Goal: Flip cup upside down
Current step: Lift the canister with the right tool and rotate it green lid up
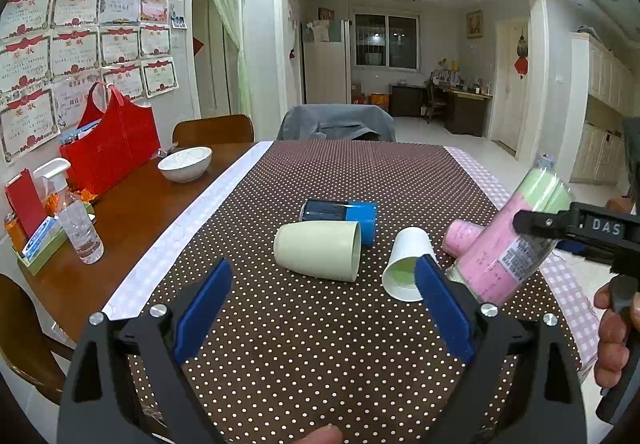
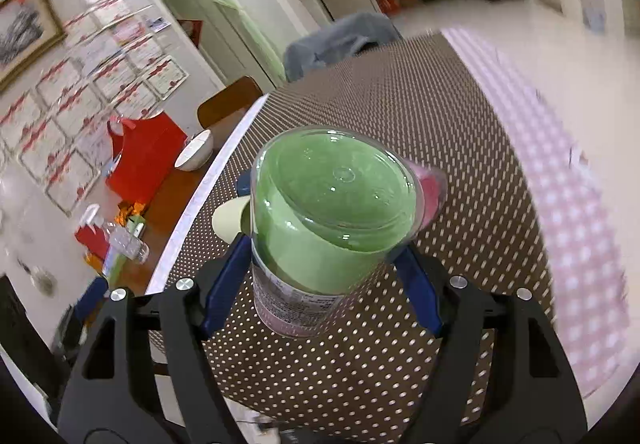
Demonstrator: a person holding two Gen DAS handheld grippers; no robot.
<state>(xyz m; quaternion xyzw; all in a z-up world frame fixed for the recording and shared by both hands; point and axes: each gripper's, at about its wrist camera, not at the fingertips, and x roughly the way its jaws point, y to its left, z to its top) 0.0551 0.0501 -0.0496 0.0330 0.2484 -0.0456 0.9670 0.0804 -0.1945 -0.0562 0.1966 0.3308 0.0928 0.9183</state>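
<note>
Brown cloth with white dots (image 1: 320, 324) covered the middle of the wooden bench (image 1: 132, 216), with a pale strip along its left edge and pink check at the right. Beyond it the tiled room opened to a window, a desk and cream cabinets; certificates (image 1: 76, 48) papered the left wall.

On the bare wood at the left stood a clear spray bottle (image 1: 78, 220), a red bag (image 1: 114, 148) and a white bowl (image 1: 185, 163). On the cloth lay a blue can (image 1: 344, 215) on its side, a cream cup (image 1: 318, 250) on its side just in front of it, then a white paper cup (image 1: 406, 264) on its side with its mouth toward the camera, and a pink cup (image 1: 460, 237) behind.

The left gripper (image 1: 320, 300) hovered low over the cloth, jaws spread wide with nothing between them; its right finger cut across the paper cup's rim. The right gripper (image 2: 324, 268) was clamped around a clear plastic cup sleeve (image 2: 332, 204), holding pink and green cups, raised off the bench and tilted, base end toward the right wrist camera. That view was motion-blurred, and the sleeve hid most of the cups lying behind it. The label print was too small to read.
</note>
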